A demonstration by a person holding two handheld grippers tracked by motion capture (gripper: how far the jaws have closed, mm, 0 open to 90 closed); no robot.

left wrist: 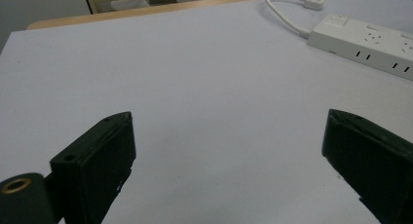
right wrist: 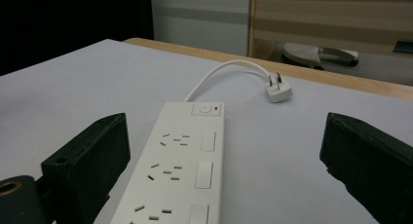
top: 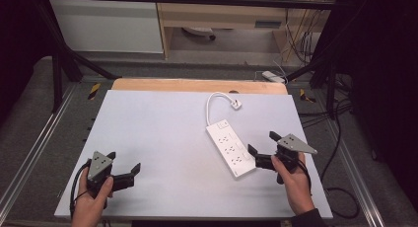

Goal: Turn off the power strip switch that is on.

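Observation:
A white power strip (top: pixel 230 149) lies flat on the pale table (top: pixel 157 133), right of centre. Its short white cable curls back to a white plug (top: pixel 236 104) lying loose on the table. In the right gripper view the power strip (right wrist: pixel 182 170) runs straight ahead between the jaws, with the plug (right wrist: pixel 278 91) beyond. My right gripper (top: pixel 263 145) stands open just right of the strip's near end, not touching it. My left gripper (top: pixel 124 164) is open over bare table at the front left, nothing between its jaws. The left gripper view has the strip (left wrist: pixel 365 45) far right.
A wooden strip (top: pixel 197 85) borders the table's far edge. Black frame posts and loose cables (top: pixel 340 138) stand off the right side. A white cabinet (top: pixel 106 24) and a wooden shelf unit sit on the floor behind.

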